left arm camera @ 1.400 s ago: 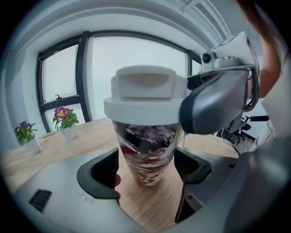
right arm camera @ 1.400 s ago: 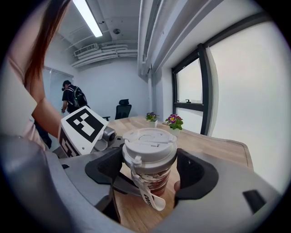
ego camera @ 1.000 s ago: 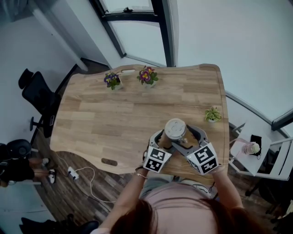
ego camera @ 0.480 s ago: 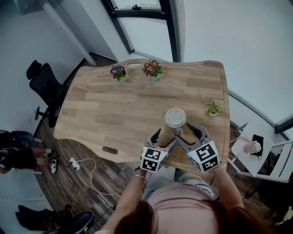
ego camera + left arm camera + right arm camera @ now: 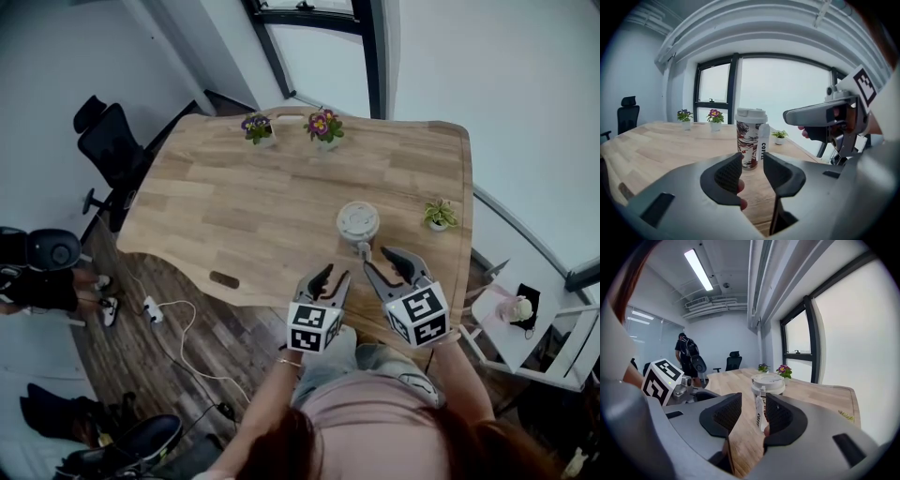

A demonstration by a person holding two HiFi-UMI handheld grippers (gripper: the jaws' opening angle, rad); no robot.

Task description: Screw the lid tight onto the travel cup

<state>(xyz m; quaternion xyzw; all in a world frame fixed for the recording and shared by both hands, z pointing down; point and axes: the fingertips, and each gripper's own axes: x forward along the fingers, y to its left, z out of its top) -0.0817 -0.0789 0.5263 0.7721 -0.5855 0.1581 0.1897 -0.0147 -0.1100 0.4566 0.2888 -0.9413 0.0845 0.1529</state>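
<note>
Travel cup [image 5: 357, 225] stands upright on the wooden table [image 5: 234, 216], lower right of centre in the head view, with the white lid [image 5: 357, 219] sitting on top. Both grippers sit below it in frame, near the table's near edge.

The left gripper [image 5: 334, 276] is below and slightly left of the cup, apart from it. In the left gripper view the cup [image 5: 750, 145] shows through the gap, beyond the tips and not between the pads [image 5: 729, 173]. Its jaws have just been closing, are now partly apart with a narrow gap, hold nothing and touch nothing.

The right gripper [image 5: 380, 255] is just below and right of the cup, tips close to its base. In the right gripper view the lid [image 5: 768, 380] and a hanging white tag [image 5: 759, 416] show past the gap, just beyond the tips. Its jaws have also just been closing, stand partly apart, and the pads [image 5: 727, 414] press on nothing. Contact with the tag can't be told.
</note>
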